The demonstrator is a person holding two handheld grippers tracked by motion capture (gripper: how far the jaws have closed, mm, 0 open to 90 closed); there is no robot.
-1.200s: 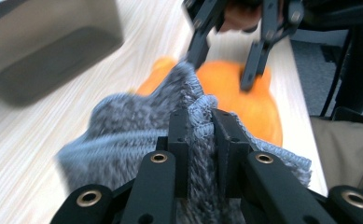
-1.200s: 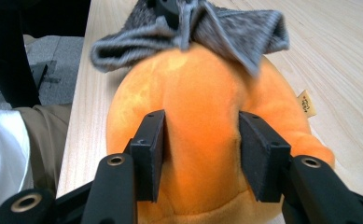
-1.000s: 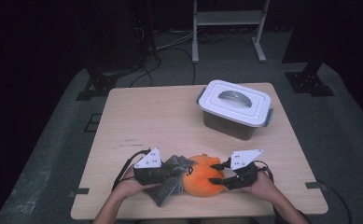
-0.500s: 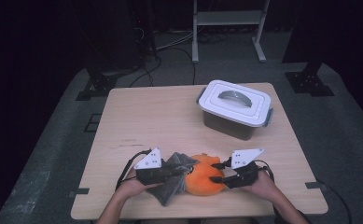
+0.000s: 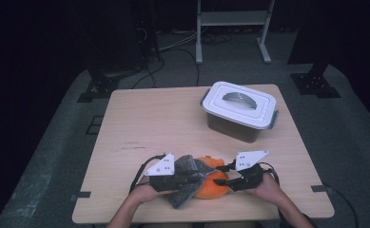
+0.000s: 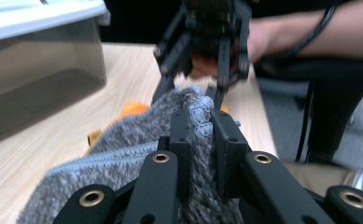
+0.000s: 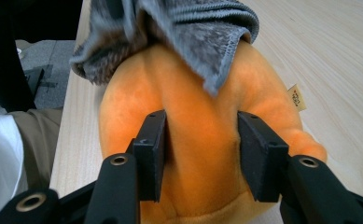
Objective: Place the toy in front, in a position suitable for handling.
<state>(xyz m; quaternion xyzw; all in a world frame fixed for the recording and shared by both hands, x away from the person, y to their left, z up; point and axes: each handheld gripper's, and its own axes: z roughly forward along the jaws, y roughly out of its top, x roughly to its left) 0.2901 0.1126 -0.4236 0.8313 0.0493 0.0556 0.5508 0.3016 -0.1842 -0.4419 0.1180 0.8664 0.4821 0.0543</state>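
Observation:
An orange plush toy lies near the table's front edge, partly under a grey knitted cloth. My left gripper is shut on a fold of the grey cloth, which bunches up between its jaws in the left gripper view. From the right, my right gripper grips the orange plush toy, and its jaws press into the toy's sides. A cloth edge hangs over the top of the toy. The right gripper faces my left one closely.
At the back right of the wooden table stands a clear storage box with a white handled lid, shown again as the box in the left gripper view. A small tag sticks out of the toy. A person's hands hold both grippers at the front edge.
The left gripper has drawn the grey cloth slightly to the right over the orange toy. The right gripper has stayed on the toy.

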